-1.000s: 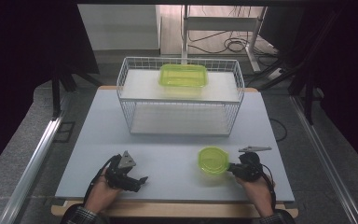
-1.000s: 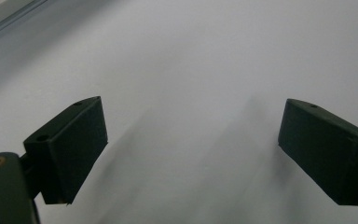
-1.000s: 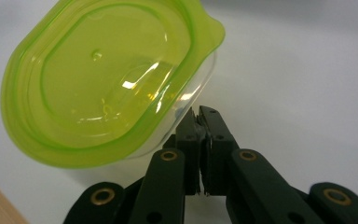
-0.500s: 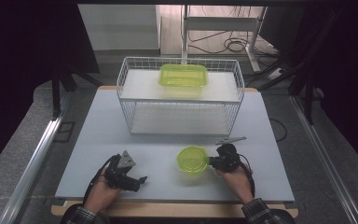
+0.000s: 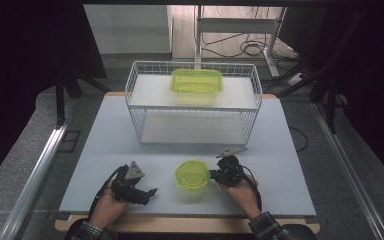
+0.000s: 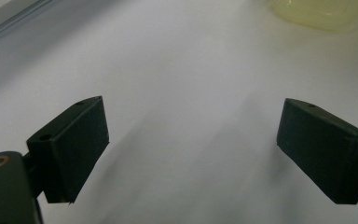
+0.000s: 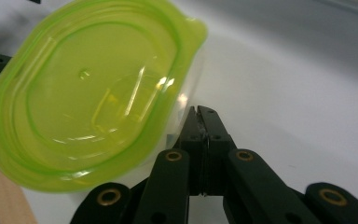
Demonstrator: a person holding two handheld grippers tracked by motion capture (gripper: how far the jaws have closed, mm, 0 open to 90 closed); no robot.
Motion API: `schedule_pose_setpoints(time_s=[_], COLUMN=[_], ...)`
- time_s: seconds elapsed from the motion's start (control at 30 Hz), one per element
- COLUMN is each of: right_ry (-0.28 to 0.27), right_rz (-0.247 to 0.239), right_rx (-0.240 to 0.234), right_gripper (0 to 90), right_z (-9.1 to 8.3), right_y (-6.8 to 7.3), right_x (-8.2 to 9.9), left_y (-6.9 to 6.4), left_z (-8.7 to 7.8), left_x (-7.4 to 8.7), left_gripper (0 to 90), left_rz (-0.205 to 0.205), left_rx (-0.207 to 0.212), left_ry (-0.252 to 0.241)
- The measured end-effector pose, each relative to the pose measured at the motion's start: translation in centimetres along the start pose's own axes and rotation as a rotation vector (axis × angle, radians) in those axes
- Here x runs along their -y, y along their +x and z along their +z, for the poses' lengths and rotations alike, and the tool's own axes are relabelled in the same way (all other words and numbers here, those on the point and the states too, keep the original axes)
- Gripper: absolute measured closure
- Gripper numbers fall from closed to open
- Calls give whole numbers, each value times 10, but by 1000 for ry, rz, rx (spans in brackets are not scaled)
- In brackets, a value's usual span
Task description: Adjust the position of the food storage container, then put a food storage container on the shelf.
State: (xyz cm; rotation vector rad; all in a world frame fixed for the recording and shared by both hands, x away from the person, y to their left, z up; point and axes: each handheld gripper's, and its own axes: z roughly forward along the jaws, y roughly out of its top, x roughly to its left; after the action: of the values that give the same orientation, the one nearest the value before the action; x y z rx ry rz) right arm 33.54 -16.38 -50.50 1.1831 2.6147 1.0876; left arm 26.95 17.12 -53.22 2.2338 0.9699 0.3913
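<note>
High view: small round green-lidded container (image 5: 192,175) sitting on the bench (image 5: 290,165) near the front edge, between the two hands. Right gripper (image 5: 215,174) right up against the container's right side, jaws pressed together at the lid's edge. Left gripper (image 5: 147,192) resting a little way off to the left, not touching anything. Further back, a white wire basket (image 5: 192,107) with a bigger rectangular green-lidded container (image 5: 196,81) on its upper shelf.

Left gripper view: jaws spread wide, nothing between them, just bare bench, with a pale sliver of the small container at the top right corner (image 6: 324,14).

Right gripper view: jaws fully together, tips tucked under the lid rim of the small container (image 7: 88,93) near its pull tab. Looks like a pinch on the thin rim or side wall, but can't tell for sure that any plastic is caught in there.

Step in hand, at a guess: shifting the small container across the bench toward the middle. Next move probably needs the idle left jaws to steady or take it, or a lift toward the basket, keeping it level so the thin grip doesn't slip.
</note>
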Motion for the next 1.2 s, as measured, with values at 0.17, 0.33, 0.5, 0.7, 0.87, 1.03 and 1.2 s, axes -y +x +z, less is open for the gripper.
schedule_pose_setpoints(time_s=[0.17, 0.33, 0.5, 0.7, 0.87, 1.03, 1.2], right_ry=[-47, -86, -126, -123, -110, -120, -132], right_rz=[-3, -25, -49, -63, -49, -41, -73], right_rx=[39, 57, 85, 95, 80, 54, 40], right_gripper=[844, 774, 648, 384, 241, 157, 69], right_z=[-15, -27, -39, -41, -39, -37, -35], right_y=[-8, -10, -10, -11, -15, -16, -12], right_x=[4, 7, 10, 20, 27, 26, 24], left_y=[0, 0, 1, 1, 1, 1, 1], left_z=[0, -1, 0, 0, 0, 1, 1], left_x=[0, 0, 1, 2, 2, 2, 2], left_gripper=[88, 86, 81, 78, 76, 75, 75], left_rz=[-6, -8, -4, 0, 4, 6, 9], left_rx=[7, 8, 1, -4, -7, -7, -5], left_ry=[-2, -7, -8, -13, -13, -12, -9])
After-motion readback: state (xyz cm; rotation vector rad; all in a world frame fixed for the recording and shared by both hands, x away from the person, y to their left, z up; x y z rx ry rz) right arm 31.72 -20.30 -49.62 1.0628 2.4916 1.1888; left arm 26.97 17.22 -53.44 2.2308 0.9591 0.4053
